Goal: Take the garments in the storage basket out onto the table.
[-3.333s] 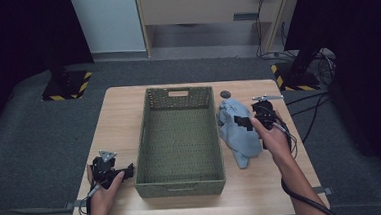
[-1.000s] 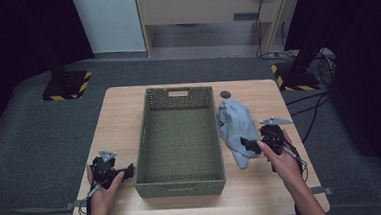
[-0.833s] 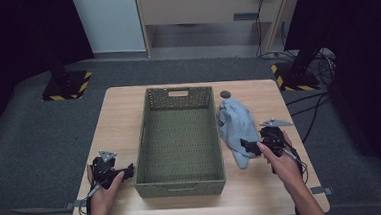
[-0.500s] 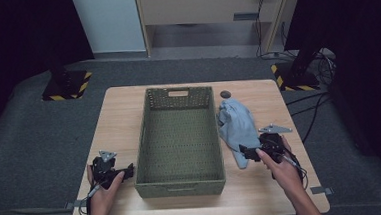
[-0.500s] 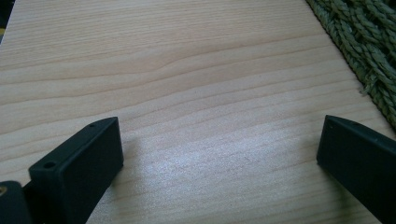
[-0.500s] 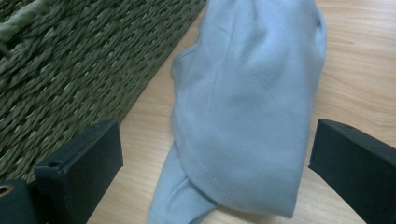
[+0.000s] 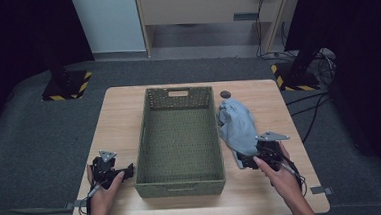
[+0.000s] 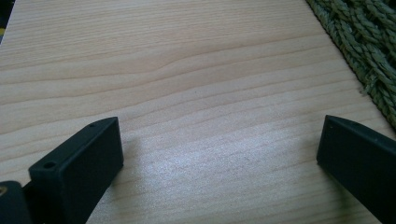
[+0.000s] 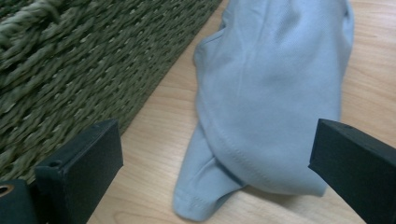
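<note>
A light blue cloth [image 7: 237, 125] lies crumpled on the wooden table [image 7: 123, 109], just right of a green woven basket [image 7: 179, 133]. My right gripper [image 7: 250, 162] sits at the cloth's near end, jaws wide open. In the right gripper view the cloth [image 9: 275, 102] lies between and beyond the two black jaws, with the basket wall [image 9: 79, 60] to the left. My left gripper [image 7: 127, 170] rests on the table at the basket's near left corner, open, with bare wood [image 8: 201, 107] between its jaws and the basket edge [image 8: 369, 42] at the right.
A small dark round object [image 7: 224, 94] lies on the table behind the cloth. The basket is empty inside. Cables [image 7: 311, 102] trail on the grey floor to the right. Black stand bases with yellow stripes [image 7: 66, 85] stand beyond the table's far corners.
My right gripper has let go of the cloth, which it held up earlier, and has drawn back toward the near edge of the table. The left gripper has stayed put.
</note>
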Demonstrator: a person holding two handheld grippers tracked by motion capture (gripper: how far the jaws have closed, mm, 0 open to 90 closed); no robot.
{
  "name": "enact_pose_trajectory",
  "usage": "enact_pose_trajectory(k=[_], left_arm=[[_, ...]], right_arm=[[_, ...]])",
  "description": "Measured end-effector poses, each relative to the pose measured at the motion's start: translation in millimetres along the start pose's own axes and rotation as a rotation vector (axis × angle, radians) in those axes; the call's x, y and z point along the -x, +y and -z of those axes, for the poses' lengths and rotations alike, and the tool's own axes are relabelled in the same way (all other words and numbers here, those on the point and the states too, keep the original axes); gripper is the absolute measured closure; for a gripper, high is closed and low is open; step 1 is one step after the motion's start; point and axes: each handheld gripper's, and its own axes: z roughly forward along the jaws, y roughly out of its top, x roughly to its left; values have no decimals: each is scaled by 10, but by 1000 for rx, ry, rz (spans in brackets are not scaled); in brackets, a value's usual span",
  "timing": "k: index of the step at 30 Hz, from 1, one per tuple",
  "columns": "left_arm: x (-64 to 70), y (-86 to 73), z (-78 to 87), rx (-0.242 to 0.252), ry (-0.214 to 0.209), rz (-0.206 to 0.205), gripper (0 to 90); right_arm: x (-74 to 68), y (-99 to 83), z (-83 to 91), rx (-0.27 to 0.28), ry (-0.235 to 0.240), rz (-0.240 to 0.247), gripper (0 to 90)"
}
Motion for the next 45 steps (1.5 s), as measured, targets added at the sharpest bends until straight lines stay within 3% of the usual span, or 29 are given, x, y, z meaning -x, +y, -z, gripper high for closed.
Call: enact_pose_trajectory(k=[13,24,45], left_arm=[[0,0,0,0,0,0,0],[0,0,0,0,0,0,0],[0,0,0,0,0,0,0]], right_arm=[[-64,-140,14,-5,20,-7,27],[-24,-344,49,-28,10,-16,26],[-84,-649,-8,-78,14,-21,28]])
